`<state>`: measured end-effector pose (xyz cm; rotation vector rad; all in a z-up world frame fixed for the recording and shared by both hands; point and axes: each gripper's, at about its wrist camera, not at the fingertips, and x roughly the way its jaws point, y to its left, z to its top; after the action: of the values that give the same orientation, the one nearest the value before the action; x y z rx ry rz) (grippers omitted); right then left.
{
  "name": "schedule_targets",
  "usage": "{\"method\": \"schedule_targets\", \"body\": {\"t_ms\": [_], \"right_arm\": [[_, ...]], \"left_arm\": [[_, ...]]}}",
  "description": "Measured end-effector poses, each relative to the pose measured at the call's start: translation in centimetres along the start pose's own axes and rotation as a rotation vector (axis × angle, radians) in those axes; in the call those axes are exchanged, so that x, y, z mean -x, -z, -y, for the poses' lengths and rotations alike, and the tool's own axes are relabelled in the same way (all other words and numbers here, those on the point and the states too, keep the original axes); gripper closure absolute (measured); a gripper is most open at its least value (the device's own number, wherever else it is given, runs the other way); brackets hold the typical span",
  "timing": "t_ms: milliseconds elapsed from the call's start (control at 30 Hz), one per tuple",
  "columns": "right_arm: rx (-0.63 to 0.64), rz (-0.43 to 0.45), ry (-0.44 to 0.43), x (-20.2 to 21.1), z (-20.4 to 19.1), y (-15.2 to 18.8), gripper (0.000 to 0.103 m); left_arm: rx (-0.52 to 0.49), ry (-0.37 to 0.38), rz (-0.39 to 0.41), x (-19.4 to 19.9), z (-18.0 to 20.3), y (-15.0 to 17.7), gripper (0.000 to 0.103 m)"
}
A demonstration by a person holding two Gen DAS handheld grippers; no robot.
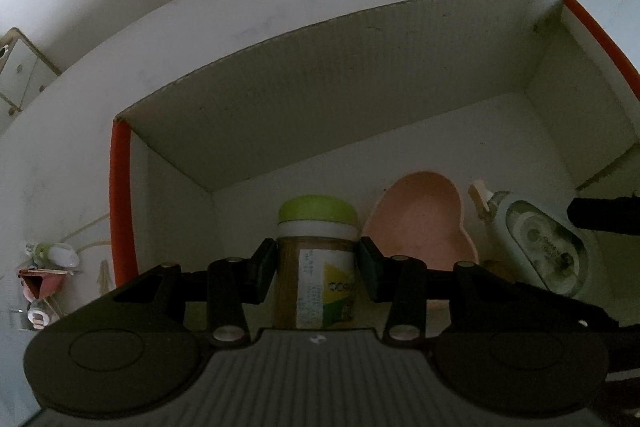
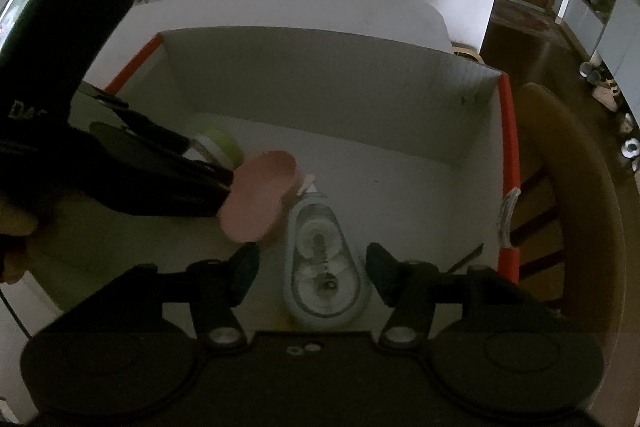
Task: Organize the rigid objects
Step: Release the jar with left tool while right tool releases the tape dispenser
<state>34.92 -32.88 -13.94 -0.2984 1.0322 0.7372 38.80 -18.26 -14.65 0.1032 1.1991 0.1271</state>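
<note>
Three items are already inside the cardboard box (image 1: 360,75): a green-lidded jar (image 1: 318,247), a pink heart-shaped dish (image 1: 420,223) just right of the jar, and a correction tape dispenser (image 2: 324,267) just right of the dish. All sit toward the near side of the box floor; the far half of the box is bare.

Still out, as far as I can see: a few small odds and ends (image 1: 48,275) on the desk (image 1: 60,167), left of the box. Too small and dim to say what they are. So I'd judge it partly done, with the desk clutter left.

Left gripper (image 1: 318,267): fingers narrow, pads against both sides of the jar, which stands upright between them, low in the box. Reads as a grip, not yet let go.

Right gripper (image 2: 312,271): fingers stand well apart, one each side of the dispenser with clear gaps on both sides. Dispenser lies flat on the box floor, not held. Looks like it's been set down there.
</note>
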Motion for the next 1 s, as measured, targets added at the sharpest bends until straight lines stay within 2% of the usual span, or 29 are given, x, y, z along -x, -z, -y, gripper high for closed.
{"method": "schedule_targets", "body": {"t_ms": [233,300,600,1000], "right_arm": [[-0.008,0.024,-0.009,1.4,-0.1,0.1,0.034],[-0.018,0.035,-0.006,1.9,0.0,0.1,0.028],[-0.043,0.083,-0.021,4.1,-0.7,0.6,0.025],[-0.063,0.138,-0.033,7.1,-2.9,1.2,0.019]], "left_arm": [[-0.032,0.004,0.042,1.2,-0.1,1.0,0.046],[-0.037,0.009,0.060,1.6,-0.1,1.2,0.043],[0.018,0.055,0.139,4.9,-1.5,2.9,0.043],[0.085,0.163,0.251,9.6,-3.4,6.1,0.043]]}}
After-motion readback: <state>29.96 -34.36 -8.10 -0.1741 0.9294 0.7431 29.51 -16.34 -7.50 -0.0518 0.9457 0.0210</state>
